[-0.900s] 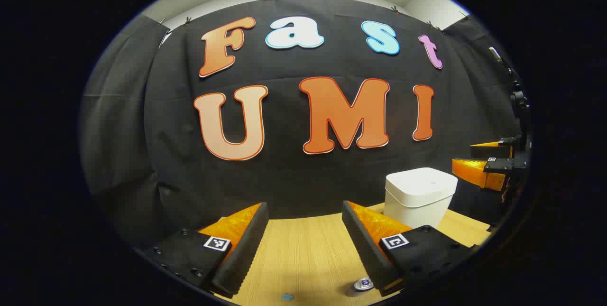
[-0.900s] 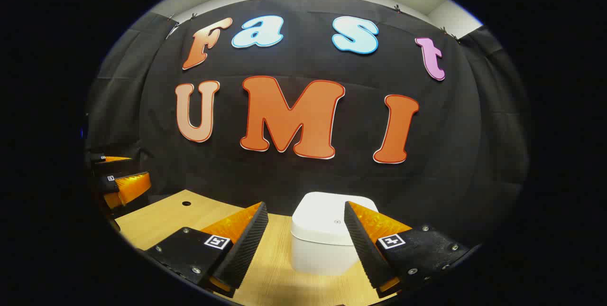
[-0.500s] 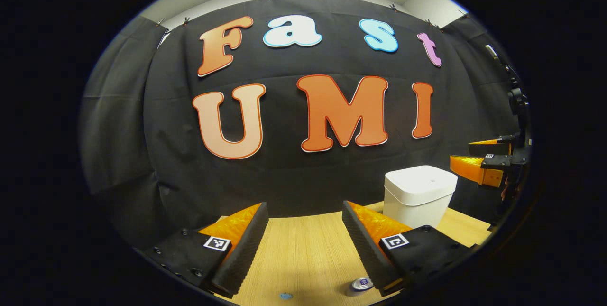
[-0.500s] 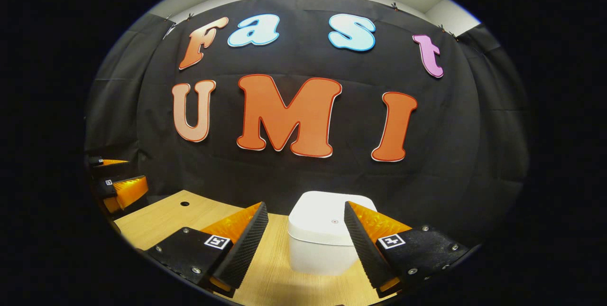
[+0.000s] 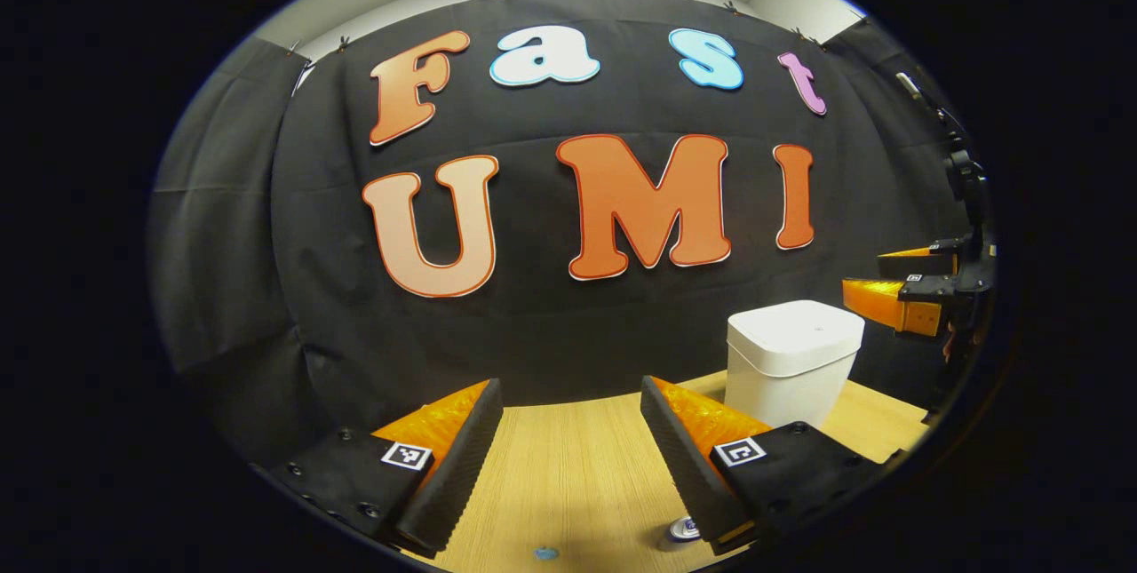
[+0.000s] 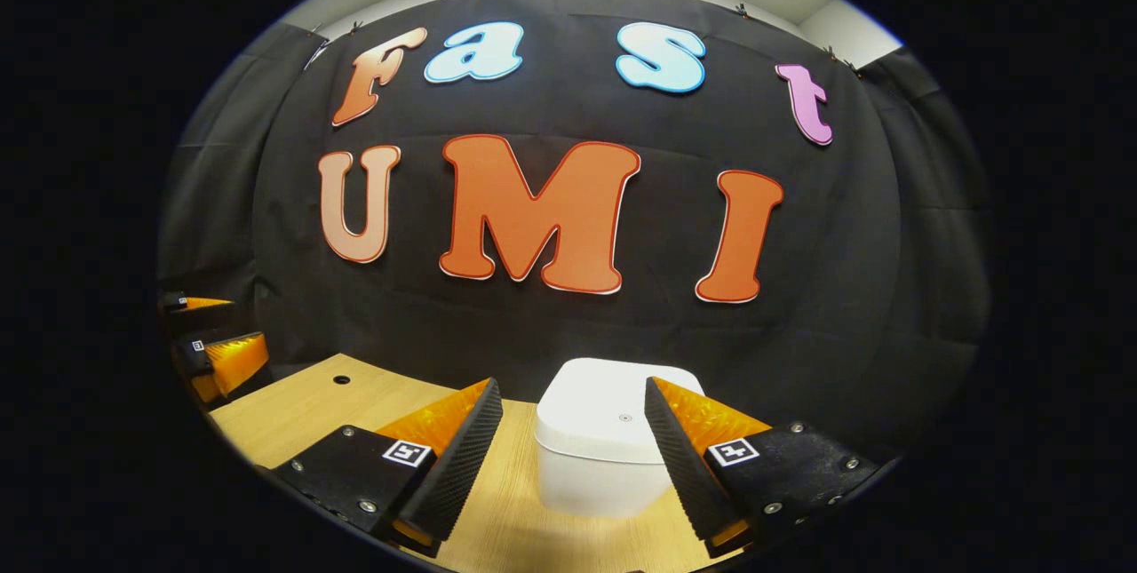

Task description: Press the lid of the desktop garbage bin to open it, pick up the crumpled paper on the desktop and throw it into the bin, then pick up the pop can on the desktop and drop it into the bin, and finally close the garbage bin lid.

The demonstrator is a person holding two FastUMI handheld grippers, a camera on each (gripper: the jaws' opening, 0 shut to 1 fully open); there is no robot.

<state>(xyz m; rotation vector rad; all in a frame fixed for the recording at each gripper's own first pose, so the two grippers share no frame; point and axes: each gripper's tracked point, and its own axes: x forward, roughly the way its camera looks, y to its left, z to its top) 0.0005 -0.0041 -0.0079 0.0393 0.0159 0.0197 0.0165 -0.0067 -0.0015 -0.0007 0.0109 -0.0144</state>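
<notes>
A white garbage bin [image 5: 791,360] with its lid down stands on the wooden desk [image 5: 568,475] at the back right. In the right gripper view the bin [image 6: 595,435] sits just ahead, between and beyond the fingers of my open right gripper [image 6: 573,449], which hovers above desk level. My left gripper [image 5: 568,457] is open over bare desk, nothing between its fingers. The top of a pop can [image 5: 682,529] peeks out at the lower edge beside the left gripper's right finger. A small blue speck [image 5: 544,553] lies on the desk near the bottom. The right gripper [image 5: 906,298] appears far right, above the bin.
Black cloth walls close the booth behind and to both sides. A small round hole [image 6: 342,379] marks the desk at the left in the right gripper view. The left gripper [image 6: 218,351] is seen at that view's far left.
Both views have drifted slightly. The right gripper sits a little higher and the bin has shifted slightly left in its view. The lid stays down and both grippers stay open.
</notes>
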